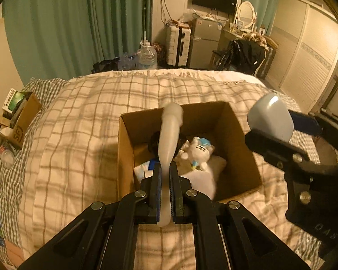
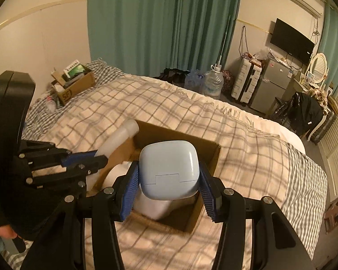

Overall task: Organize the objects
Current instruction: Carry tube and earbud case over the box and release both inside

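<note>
Left tongs (image 1: 165, 168) clench a white bottle (image 1: 170, 132) over the open box (image 1: 241, 139); right tongs (image 2: 169, 180) grip a blue case (image 2: 169, 168) above its near rim, with bare bed (image 2: 247, 139) all round.

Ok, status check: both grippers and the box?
Left gripper shut on white squeeze bottle, over cardboard box. Right gripper shut on pale blue case, above box. Plush toy already inside. Nothing blocking.

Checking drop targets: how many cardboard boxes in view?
2: an open box mid-bed under both grippers, and a smaller full box at the bed's far left corner. Others may be hidden.
</note>
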### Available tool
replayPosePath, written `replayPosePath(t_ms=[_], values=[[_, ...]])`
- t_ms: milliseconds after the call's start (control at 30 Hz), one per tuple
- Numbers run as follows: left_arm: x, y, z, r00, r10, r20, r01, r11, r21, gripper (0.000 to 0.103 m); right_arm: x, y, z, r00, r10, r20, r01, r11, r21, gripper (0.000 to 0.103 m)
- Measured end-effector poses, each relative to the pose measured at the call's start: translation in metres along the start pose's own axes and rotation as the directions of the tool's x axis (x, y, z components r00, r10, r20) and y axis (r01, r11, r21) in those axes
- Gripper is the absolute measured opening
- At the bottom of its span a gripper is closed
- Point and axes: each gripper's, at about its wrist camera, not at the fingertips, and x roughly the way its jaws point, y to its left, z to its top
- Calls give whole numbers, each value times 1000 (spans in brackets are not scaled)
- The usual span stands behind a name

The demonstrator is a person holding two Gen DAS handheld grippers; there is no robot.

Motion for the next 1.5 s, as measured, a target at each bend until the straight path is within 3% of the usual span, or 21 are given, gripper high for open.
replayPosePath(t_ms=[433,500,600,700,800,833,900,933,967,1100,1267,1333,1500], values=[[71,12,16,998,-13,-59,12,1000,-18,5,87,-28,8,997,-11,-80,17,997,70,50],[76,13,16,997,-31,-66,29,999,-44,5,94,-33,7,996,-17,-87,25,995,98,50],[79,5,18,998,13,-57,-13,1000,0,6,100,-39,6,996,-7,-87,18,991,130,50],[80,4,19,998,2,-60,-2,1000,-12,9,98,-42,5,998,-14,-68,23,990,140,50],[79,4,21,998,-5,-62,3,1000,-27,19,93,-43,7,999,-14,-50,22,988,150,51],[77,4,21,998,-9,-61,7,1000,-28,25,90,-43,9,999,-18,-44,24,988,151,60],[71,4,22,999,-3,-46,2,1000,-28,48,84,-44,11,999,-23,-33,28,986,161,69],[66,4,22,999,10,-32,-11,999,-30,69,78,-45,12,999,-23,-25,27,985,169,69],[58,4,22,999,33,-11,-34,999,-37,77,75,-45,13,999,-25,-23,29,985,172,69],[32,3,27,999,33,6,-33,999,-34,78,42,-50,13,999,-50,0,49,981,187,75],[-19,2,27,993,74,94,-71,997,-36,100,-6,-58,10,995,-101,24,94,976,197,83],[-44,3,25,988,70,135,-65,997,-41,101,-32,-60,7,992,-115,50,102,971,214,95],[-100,5,19,975,90,204,-81,995,-53,103,-100,-59,5,978,-178,110,149,961,232,103]])
